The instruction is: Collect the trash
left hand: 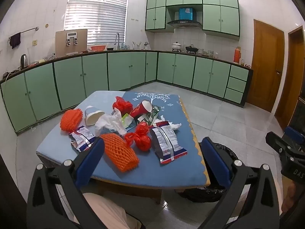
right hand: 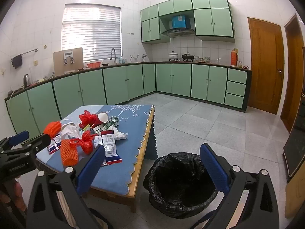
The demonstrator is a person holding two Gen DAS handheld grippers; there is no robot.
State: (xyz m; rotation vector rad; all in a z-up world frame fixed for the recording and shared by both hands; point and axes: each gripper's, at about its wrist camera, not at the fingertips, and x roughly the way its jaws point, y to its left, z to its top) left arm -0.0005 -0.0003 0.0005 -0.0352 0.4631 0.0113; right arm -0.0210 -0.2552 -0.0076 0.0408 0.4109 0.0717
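nothing has gone into the bin yet by the look of it, so the step in hand reads as the very start: choosing a first piece and reaching for it.

going left to right across the worktop (left hand: 57,148), the litter sits in a loose heap on the blue cloth: an orange foam net (left hand: 71,119) at the far left, a silver snack wrapper (left hand: 81,139) just in front of it, a tipped white cup (left hand: 93,115), crumpled white tissue (left hand: 109,123), then a second orange foam net (left hand: 120,153) nearest the camera. that near net lies with its long axis running from upper left to lower right, one end pointing toward the left tongs (left hand: 152,160). beside it are a red cellophane wrap (left hand: 140,138) and a larger snack packet (left hand: 166,142), whose long axis runs nearly straight away from the viewer. a red paper cup (left hand: 142,108) lies on its side behind, mouth turned to the right.

the left tongs are spread wide with nothing between them, hovering short of the near net. the right tongs (right hand: 152,166) are equally spread and empty, framing the black-lined bin (right hand: 181,185) on the floor just beside the worktop's right edge.

the next move likely calls for the left tongs to drop onto the near net across its short width, since gripping along its length would not fit.
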